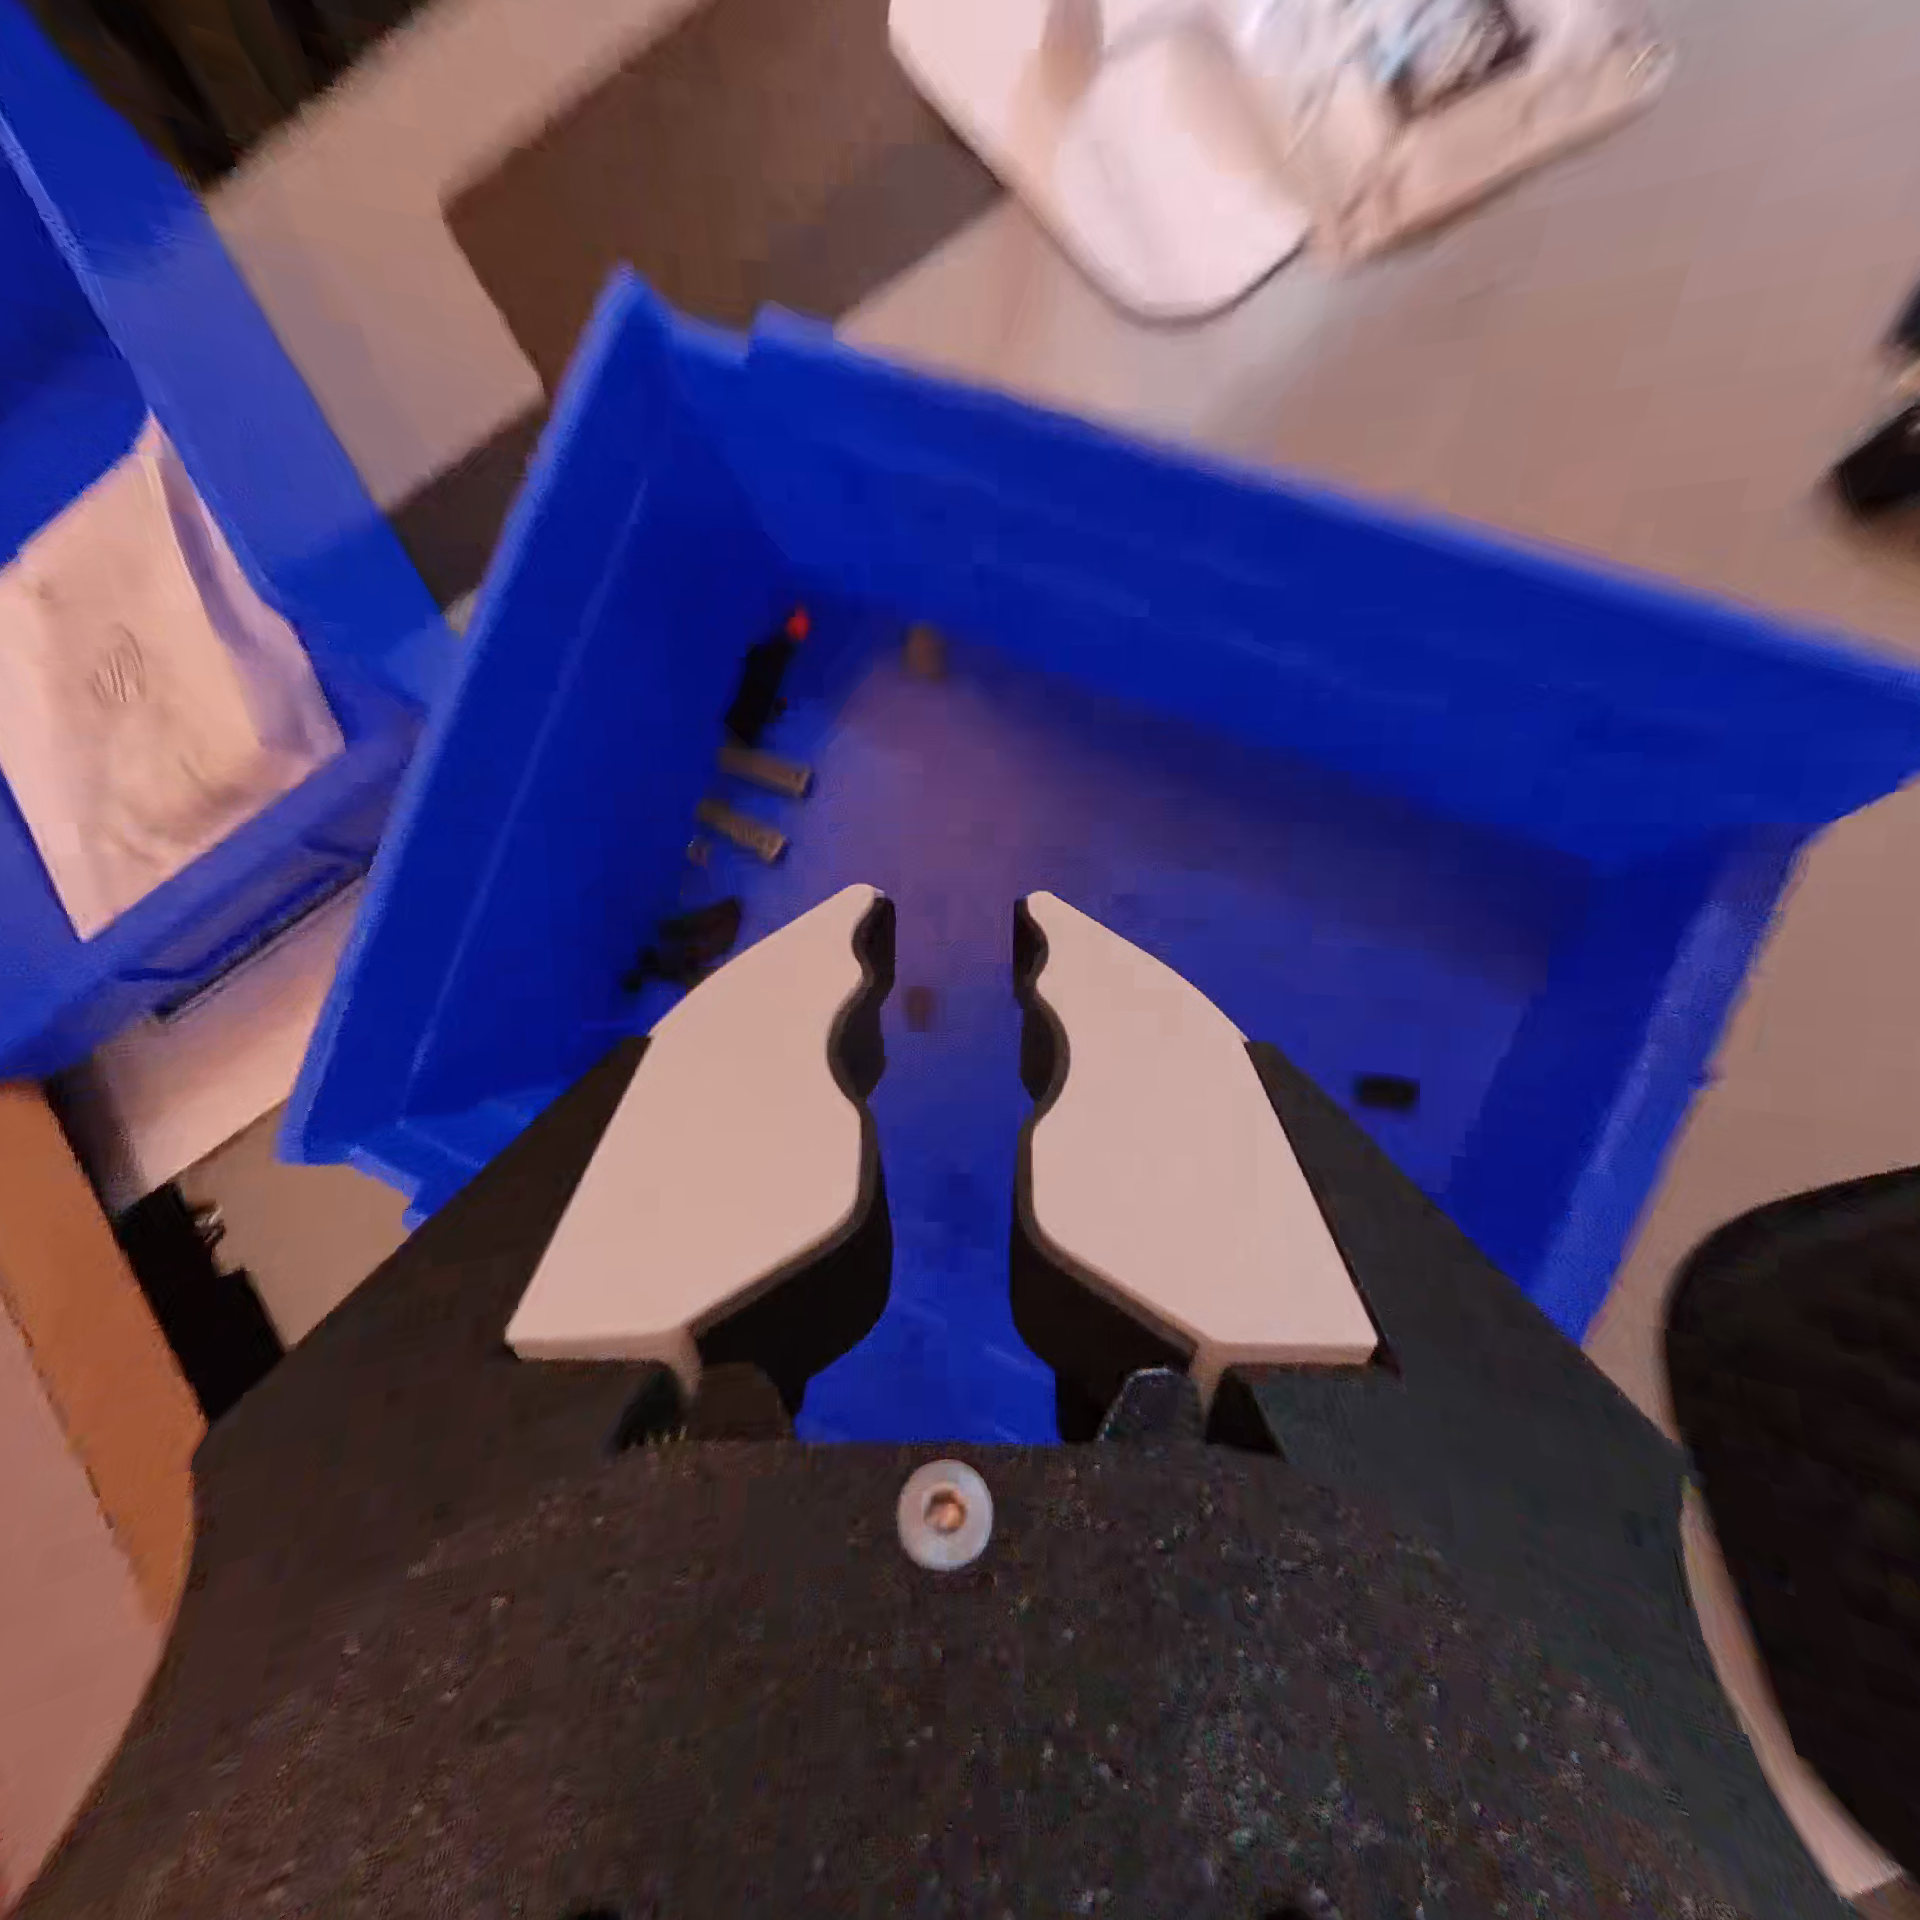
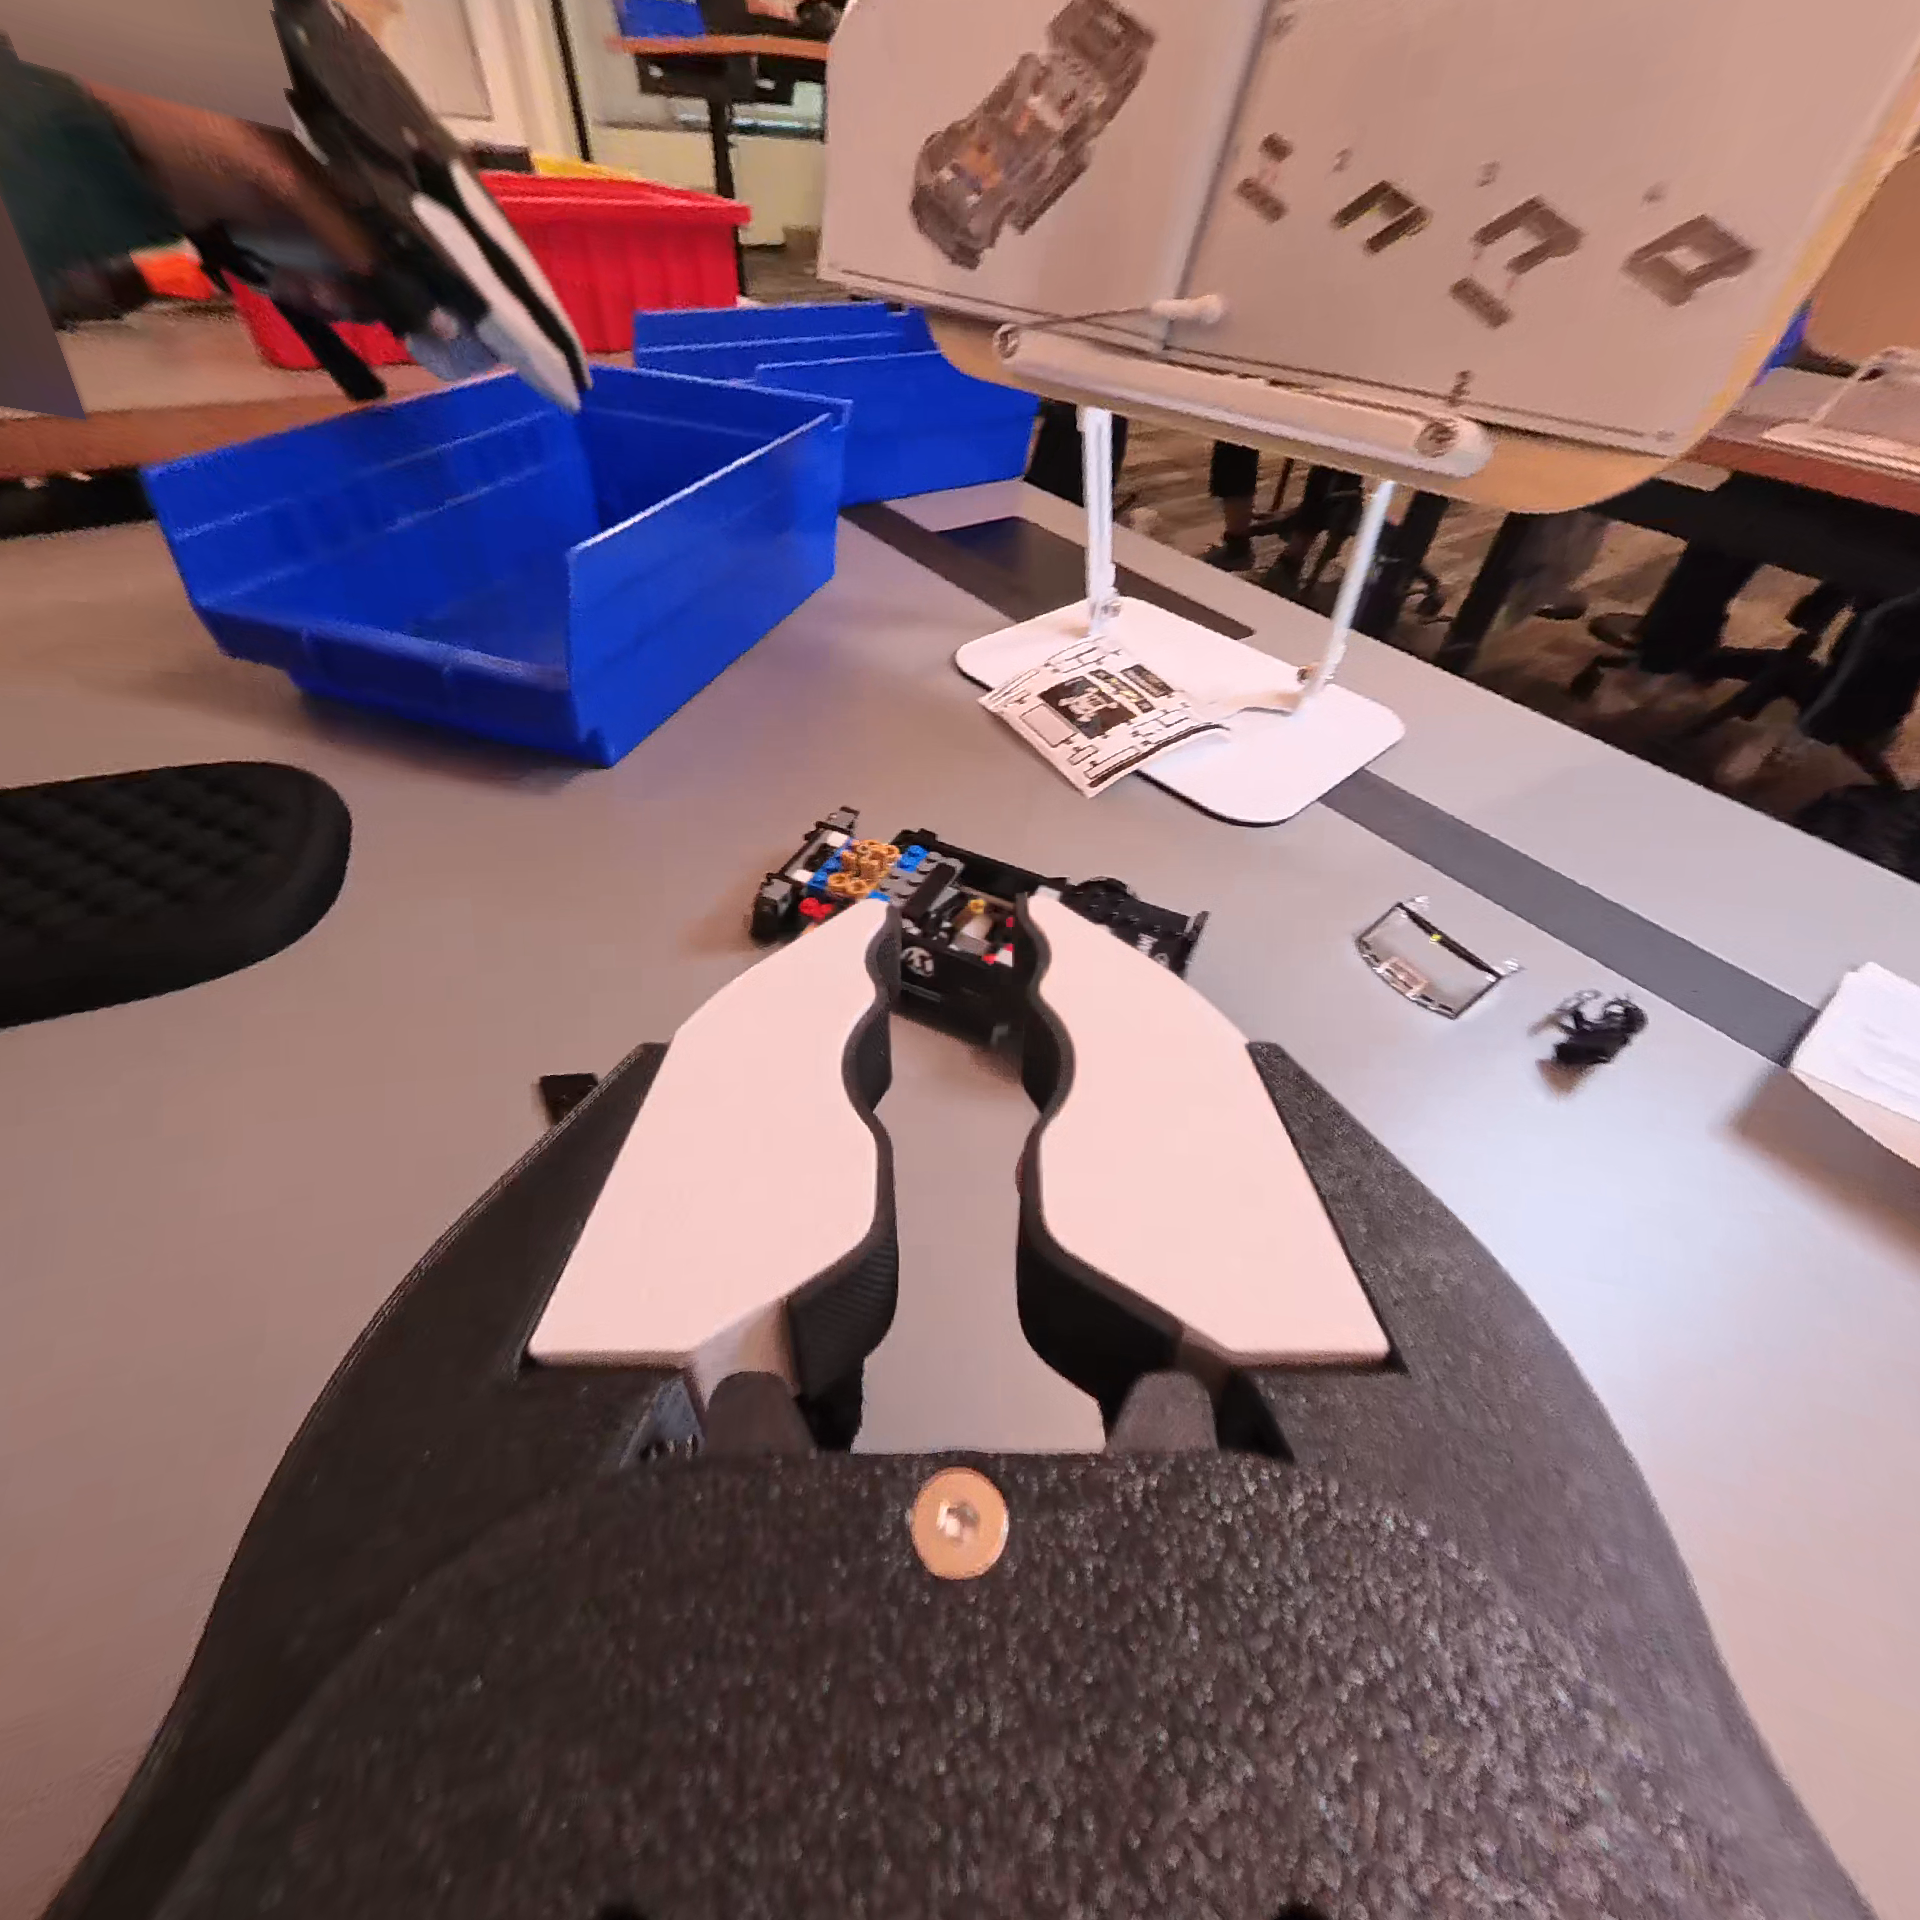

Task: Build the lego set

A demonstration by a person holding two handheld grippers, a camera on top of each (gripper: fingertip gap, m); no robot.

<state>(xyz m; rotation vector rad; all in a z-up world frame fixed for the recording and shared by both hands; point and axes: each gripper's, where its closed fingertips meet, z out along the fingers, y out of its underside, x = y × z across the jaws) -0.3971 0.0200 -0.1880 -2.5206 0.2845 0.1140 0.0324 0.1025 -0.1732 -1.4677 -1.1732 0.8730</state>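
A: What does the surface look like?

B: A grey table with a darker grey strip running across it. A black textured pad lies at the left, and a white stand holds the instruction booklet up at the back, with a folded printed sheet on its base.

A: And the lego?

B: The partly built lego car, mostly black, sits on the table just ahead of the right gripper, whose jaws are apart and empty. A clear windscreen piece and a small black part lie to its right.

A: The left gripper?

B: Held over the blue bin, jaws parted, holding nothing. A few loose pieces lie along the bin's left wall.

A: The room?

B: More blue bins, a red bin, other tables and chair legs behind.
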